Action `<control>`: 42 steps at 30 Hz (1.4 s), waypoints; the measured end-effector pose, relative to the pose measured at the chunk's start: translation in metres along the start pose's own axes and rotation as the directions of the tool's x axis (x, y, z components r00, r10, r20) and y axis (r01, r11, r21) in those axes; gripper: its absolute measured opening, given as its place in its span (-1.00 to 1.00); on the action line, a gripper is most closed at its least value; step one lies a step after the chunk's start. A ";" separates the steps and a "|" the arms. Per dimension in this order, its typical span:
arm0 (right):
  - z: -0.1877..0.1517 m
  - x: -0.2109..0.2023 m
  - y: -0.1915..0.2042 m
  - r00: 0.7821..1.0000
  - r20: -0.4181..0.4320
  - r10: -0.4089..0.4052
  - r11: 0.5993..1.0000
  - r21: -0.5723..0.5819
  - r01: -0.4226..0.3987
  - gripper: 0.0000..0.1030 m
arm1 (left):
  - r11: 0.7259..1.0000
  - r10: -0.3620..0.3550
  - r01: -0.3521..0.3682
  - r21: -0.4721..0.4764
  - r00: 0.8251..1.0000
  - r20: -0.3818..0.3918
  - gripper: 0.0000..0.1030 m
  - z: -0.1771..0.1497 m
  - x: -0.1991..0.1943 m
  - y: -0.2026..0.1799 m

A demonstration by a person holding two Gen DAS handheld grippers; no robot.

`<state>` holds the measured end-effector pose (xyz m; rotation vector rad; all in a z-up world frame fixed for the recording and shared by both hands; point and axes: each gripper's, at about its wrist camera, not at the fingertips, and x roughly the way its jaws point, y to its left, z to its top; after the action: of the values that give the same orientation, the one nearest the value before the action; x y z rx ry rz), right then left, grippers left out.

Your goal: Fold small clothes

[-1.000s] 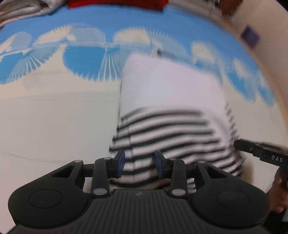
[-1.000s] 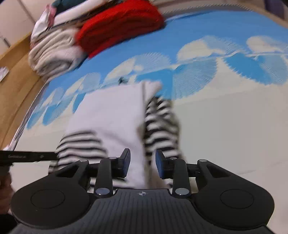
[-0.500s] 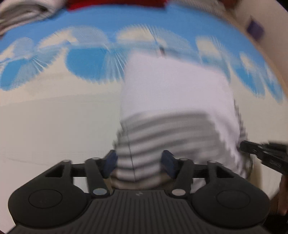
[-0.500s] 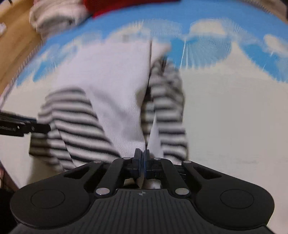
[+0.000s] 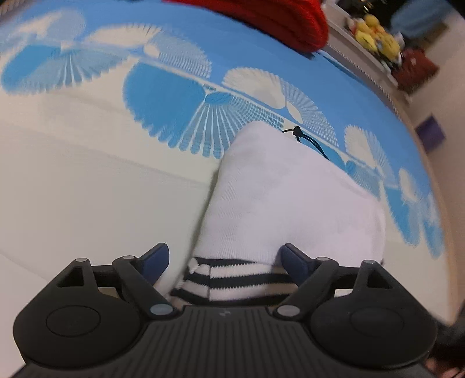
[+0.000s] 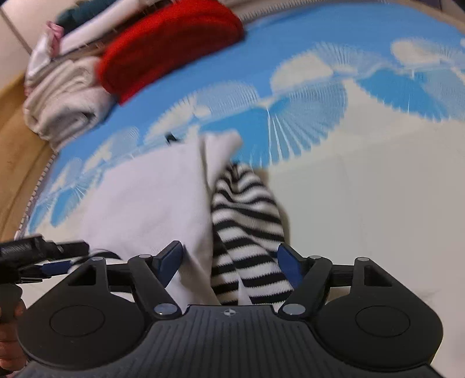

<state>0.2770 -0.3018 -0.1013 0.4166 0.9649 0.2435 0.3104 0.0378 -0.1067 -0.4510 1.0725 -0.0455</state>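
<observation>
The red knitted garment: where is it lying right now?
The red knitted garment lies at the far edge of the blue-patterned bedcover, upper left in the right wrist view, beside a stack of pale folded clothes.

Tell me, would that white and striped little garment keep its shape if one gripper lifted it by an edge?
Probably not. The garment looks like soft knit, lying in loose folds on the sheet, so it would likely droop and unfold. It seems light. A striped sleeve lies loose and would probably dangle.
</observation>
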 end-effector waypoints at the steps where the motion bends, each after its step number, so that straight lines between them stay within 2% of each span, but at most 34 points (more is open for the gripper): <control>1: 0.000 0.005 -0.001 1.000 -0.008 -0.009 1.000 0.010 0.009 0.51 | 0.999 -0.022 0.021 -0.030 1.000 -0.018 0.73 0.002 0.006 0.004; 4: -0.001 0.017 -0.001 0.999 -0.031 -0.011 1.000 0.003 0.011 0.57 | 0.990 -0.103 0.097 -0.099 0.993 -0.058 0.74 0.004 0.023 0.013; 6: -0.001 0.021 -0.001 0.999 -0.044 -0.006 1.000 0.003 0.006 0.56 | 0.985 -0.126 0.116 -0.128 0.989 -0.074 0.75 0.004 0.031 0.016; 10: -0.002 0.027 0.005 1.000 -0.025 -0.007 1.000 -0.020 0.006 0.36 | 0.989 -0.131 0.127 -0.072 0.989 -0.068 0.74 0.010 0.042 0.008; 12: -0.003 0.028 0.014 1.000 -0.007 0.004 0.998 -0.055 -0.004 -0.07 | 0.990 -0.135 0.132 -0.041 0.988 -0.069 0.71 0.014 0.047 0.004; 15: -0.001 0.031 0.022 1.000 0.018 0.010 0.997 -0.077 -0.008 -0.51 | 0.988 -0.154 0.153 -0.018 0.985 -0.072 0.45 0.020 0.050 0.002; 17: 0.006 0.028 0.025 0.998 0.062 0.014 0.998 -0.062 -0.011 -0.66 | 0.984 -0.175 0.175 -0.004 0.983 -0.061 0.00 0.029 0.043 -0.001; 18: 0.011 0.022 0.026 0.994 0.110 0.026 0.999 -0.045 -0.021 -0.69 | 0.982 -0.191 0.191 0.007 0.981 -0.038 -0.02 0.034 0.036 -0.003; 21: 0.023 0.006 0.031 0.969 0.241 0.060 0.998 -0.039 -0.051 -0.70 | 0.978 -0.201 0.196 0.066 0.978 0.064 -0.03 0.044 0.019 -0.012; 23: 0.029 0.003 0.037 0.955 0.291 0.062 0.996 -0.080 -0.040 -0.70 | 0.980 -0.188 0.180 0.084 0.977 0.102 0.08 0.046 0.016 -0.013; 25: 0.029 0.009 0.047 0.952 0.306 0.010 0.986 -0.159 0.041 -0.67 | 0.988 -0.141 0.134 0.076 0.984 0.106 0.17 0.047 0.019 -0.012; 27: 0.026 0.019 0.057 0.949 0.310 -0.063 0.963 -0.229 0.139 -0.47 | 0.995 -0.092 0.087 0.055 0.993 0.078 0.17 0.049 0.021 -0.006; 29: 0.027 0.027 0.059 0.944 0.301 -0.136 0.949 -0.232 0.211 -0.38 | 0.996 -0.066 0.062 0.057 0.995 0.069 0.19 0.050 0.016 -0.001; 32: 0.030 0.019 0.055 0.926 0.334 -0.174 0.953 -0.179 0.244 -0.19 | 0.990 -0.039 0.023 0.142 0.993 0.111 0.19 0.051 -0.006 -0.007; 34: 0.029 0.007 0.056 0.912 0.369 -0.177 0.953 -0.166 0.252 -0.17 | 0.980 -0.031 0.006 0.199 0.992 0.124 0.19 0.046 -0.018 -0.011; 37: 0.024 -0.008 0.058 0.921 0.373 -0.109 0.964 -0.188 0.190 -0.16 | 0.974 -0.051 0.026 0.226 0.993 0.107 0.19 0.041 -0.022 -0.013; 38: 0.021 -0.009 0.061 0.930 0.357 -0.082 0.963 -0.212 0.166 -0.14 | 0.972 -0.062 0.041 0.230 0.994 0.086 0.19 0.036 -0.017 -0.011; 39: 0.018 -0.007 0.064 0.943 0.328 -0.063 0.960 -0.237 0.147 -0.08 | 0.973 -0.047 0.039 0.229 0.998 0.030 0.19 0.030 -0.003 -0.009; 40: 0.014 0.001 0.065 0.965 0.258 -0.053 0.956 -0.268 0.124 -0.01 | 0.974 -0.008 0.012 0.226 1.000 -0.019 0.30 0.024 0.010 -0.005; 41: 0.010 0.012 0.065 0.982 0.176 -0.072 0.948 -0.293 0.122 0.05 | 0.976 0.025 -0.017 0.218 0.999 -0.034 0.34 0.020 0.016 -0.001; 42: 0.005 0.023 0.065 0.985 0.112 -0.129 0.932 -0.325 0.159 0.02 | 0.979 0.032 -0.026 0.201 0.999 -0.028 0.33 0.019 0.013 0.000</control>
<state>0.2929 -0.2364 -0.0870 0.0449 0.8429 0.2474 0.3332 0.0408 -0.1103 -0.2532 1.0924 -0.1343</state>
